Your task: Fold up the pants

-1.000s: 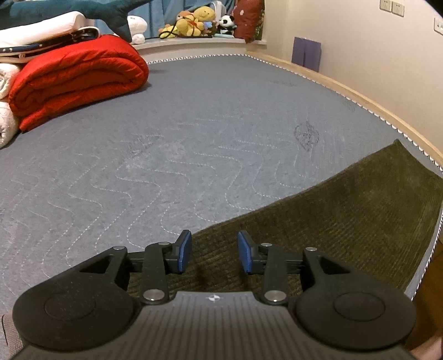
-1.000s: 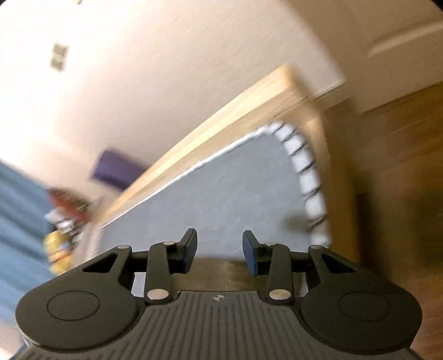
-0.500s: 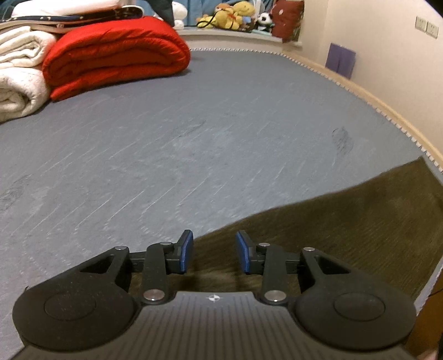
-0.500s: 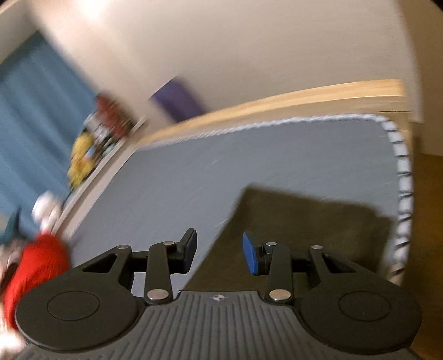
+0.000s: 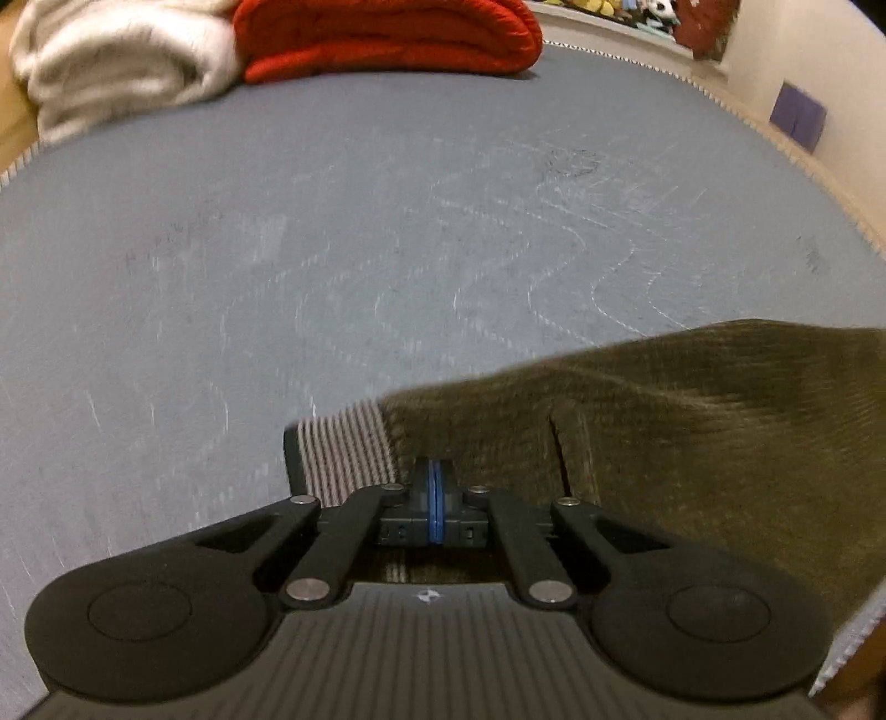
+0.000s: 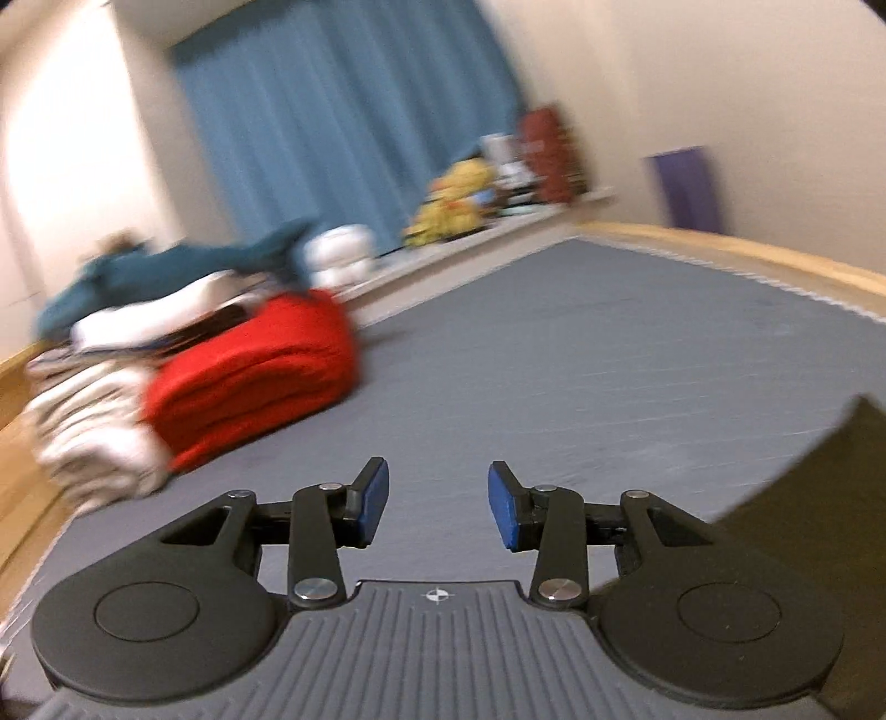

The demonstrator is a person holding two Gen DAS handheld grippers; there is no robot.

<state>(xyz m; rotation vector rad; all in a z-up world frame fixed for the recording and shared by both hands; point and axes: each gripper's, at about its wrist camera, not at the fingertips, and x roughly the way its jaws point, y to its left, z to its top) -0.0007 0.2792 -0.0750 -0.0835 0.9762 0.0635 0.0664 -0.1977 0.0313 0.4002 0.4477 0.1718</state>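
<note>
Pants edge pinched on grey mattress (image 5: 387,232)
Left gripper (image 5: 433,501) clamped on olive pants (image 5: 692,432); right gripper (image 6: 437,501) spread apart, holding nothing

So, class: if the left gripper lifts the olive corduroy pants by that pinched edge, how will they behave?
Probably floppy: the pants already crease beside the left gripper. Likely heavyish, given thick ribbed cloth. Probably grippy, so they may drag on the grey mattress.

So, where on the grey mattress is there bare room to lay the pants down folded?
The wide middle of the grey quilted mattress is bare, between the olive corduroy pants held shut in the left gripper and the folded red blanket. The far corner is crowded: the red blanket beside white fluffy blankets.
</note>
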